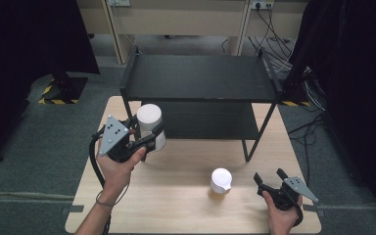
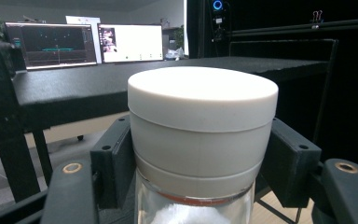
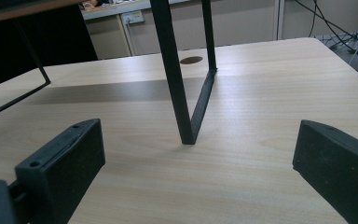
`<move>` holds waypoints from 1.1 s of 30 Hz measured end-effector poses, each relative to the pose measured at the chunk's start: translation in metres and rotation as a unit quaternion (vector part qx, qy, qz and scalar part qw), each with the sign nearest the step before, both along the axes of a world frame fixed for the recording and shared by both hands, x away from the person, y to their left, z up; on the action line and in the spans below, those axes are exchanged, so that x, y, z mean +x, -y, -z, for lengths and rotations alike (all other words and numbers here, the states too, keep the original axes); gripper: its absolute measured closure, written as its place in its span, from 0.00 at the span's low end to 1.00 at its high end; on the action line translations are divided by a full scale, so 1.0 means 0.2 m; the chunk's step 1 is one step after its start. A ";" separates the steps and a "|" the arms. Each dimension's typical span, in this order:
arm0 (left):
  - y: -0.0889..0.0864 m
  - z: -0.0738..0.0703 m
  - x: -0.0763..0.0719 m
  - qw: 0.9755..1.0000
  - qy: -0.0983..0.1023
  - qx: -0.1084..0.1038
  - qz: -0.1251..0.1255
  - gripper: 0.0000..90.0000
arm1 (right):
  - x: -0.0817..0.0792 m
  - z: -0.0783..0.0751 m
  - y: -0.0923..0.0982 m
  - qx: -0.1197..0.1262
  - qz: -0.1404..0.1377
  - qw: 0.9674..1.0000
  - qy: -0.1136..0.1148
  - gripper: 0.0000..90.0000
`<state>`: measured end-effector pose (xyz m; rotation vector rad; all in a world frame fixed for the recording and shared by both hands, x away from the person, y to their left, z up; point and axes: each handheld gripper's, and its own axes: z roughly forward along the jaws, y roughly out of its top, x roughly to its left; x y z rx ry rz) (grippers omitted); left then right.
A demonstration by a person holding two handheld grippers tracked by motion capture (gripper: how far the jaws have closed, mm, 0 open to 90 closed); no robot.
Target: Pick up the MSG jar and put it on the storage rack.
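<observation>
The high view is rather dim and soft, with dark corners; only the wooden table [image 1: 176, 196] is well lit, from above. In the left gripper view the white lid [image 2: 203, 95] is sharp and evenly bright, while the monitors [image 2: 84, 42] behind glow and look slightly blurred. In the right gripper view the black shelf [image 3: 179, 84] throws a soft shadow across the bright wood.

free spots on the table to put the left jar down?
Bare wood between the left gripper and the small white-capped bottle; the front strip between the forearms. The shelf top is bare too. Crowded: near the bottle and the right gripper.
</observation>
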<state>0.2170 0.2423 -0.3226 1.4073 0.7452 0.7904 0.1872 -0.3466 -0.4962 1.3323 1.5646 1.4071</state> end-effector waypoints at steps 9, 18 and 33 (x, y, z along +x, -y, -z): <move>0.00 -0.06 0.01 1.000 0.003 -0.001 -0.005 0.38 | 0.00 0.00 0.00 0.000 0.000 1.000 0.000 0.03; 0.00 -0.13 0.01 1.000 0.011 -0.003 -0.008 0.38 | 0.00 0.00 0.00 0.002 0.001 1.000 -0.001 0.03; 0.00 -0.24 0.03 1.000 0.023 -0.004 -0.010 0.38 | 0.00 0.00 0.00 0.003 0.001 1.000 -0.001 0.03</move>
